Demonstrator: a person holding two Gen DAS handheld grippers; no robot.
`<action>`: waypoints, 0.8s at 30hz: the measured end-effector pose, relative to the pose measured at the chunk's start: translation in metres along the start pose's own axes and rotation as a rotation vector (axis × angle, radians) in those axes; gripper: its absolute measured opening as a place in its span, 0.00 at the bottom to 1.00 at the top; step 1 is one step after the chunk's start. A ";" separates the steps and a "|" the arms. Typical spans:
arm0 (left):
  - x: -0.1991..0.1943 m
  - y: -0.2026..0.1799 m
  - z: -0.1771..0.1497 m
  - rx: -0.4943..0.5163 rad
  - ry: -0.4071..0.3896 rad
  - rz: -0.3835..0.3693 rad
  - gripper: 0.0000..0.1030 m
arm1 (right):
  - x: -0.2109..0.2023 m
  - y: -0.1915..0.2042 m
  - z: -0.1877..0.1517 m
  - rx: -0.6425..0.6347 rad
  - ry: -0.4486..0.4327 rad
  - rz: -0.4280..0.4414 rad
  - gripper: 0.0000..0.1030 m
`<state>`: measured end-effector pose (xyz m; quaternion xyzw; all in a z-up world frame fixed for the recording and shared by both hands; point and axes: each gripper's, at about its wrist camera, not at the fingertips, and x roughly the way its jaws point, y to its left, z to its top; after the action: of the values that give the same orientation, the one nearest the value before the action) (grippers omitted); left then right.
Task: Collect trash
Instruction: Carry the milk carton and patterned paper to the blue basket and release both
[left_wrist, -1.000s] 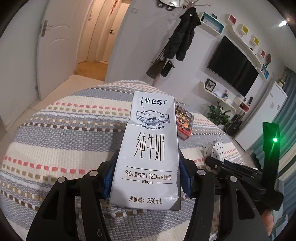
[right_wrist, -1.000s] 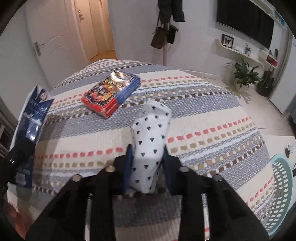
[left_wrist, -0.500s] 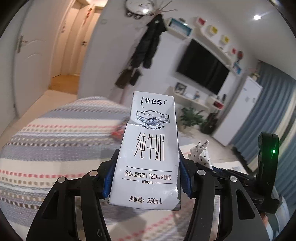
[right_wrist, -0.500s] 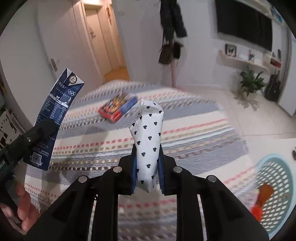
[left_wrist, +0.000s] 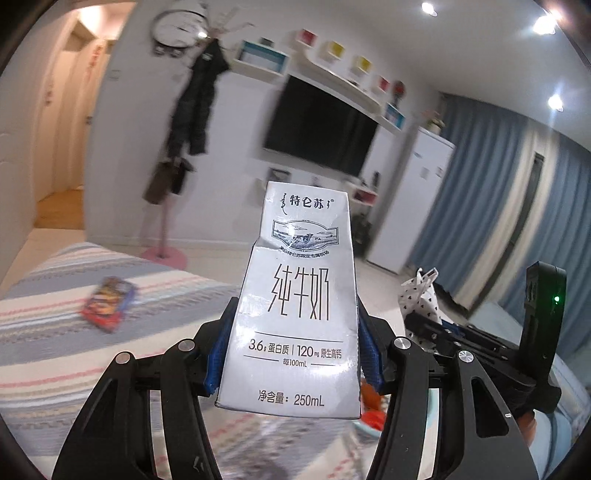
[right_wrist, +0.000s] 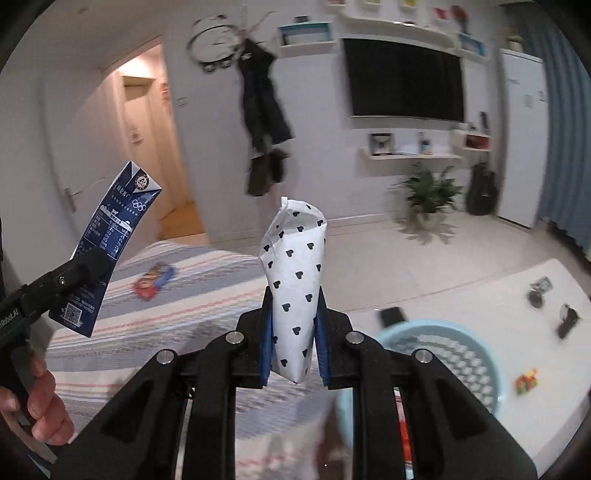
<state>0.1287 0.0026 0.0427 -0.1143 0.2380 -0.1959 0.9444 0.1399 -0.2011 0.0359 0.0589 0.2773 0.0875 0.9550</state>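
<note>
Milk carton (left_wrist: 295, 302) and heart-print paper wrapper (right_wrist: 295, 291) both held aloft, one per gripper.

Left gripper (left_wrist: 293, 354) was clamped on the carton's lower sides, carton upright at frame centre; right gripper (right_wrist: 293, 343) was pinched narrow on the wrapper, upright at centre of the right wrist view. Light-blue basket (right_wrist: 436, 350) sat at lower right of that view, beside the striped bed cover (right_wrist: 207, 291). A red-and-blue packet (right_wrist: 153, 282) lay on the cover, left of centre. Background blurred.
</note>
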 end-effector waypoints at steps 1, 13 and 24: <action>0.006 -0.005 0.000 0.002 0.012 -0.012 0.53 | -0.005 -0.014 -0.003 0.004 0.001 -0.040 0.17; 0.122 -0.076 -0.050 0.017 0.261 -0.147 0.54 | 0.031 -0.147 -0.063 0.233 0.283 -0.316 0.17; 0.185 -0.120 -0.099 0.121 0.407 -0.127 0.54 | 0.053 -0.204 -0.123 0.405 0.417 -0.253 0.17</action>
<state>0.1916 -0.1961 -0.0807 -0.0301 0.4038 -0.2880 0.8678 0.1448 -0.3826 -0.1282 0.1936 0.4842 -0.0788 0.8497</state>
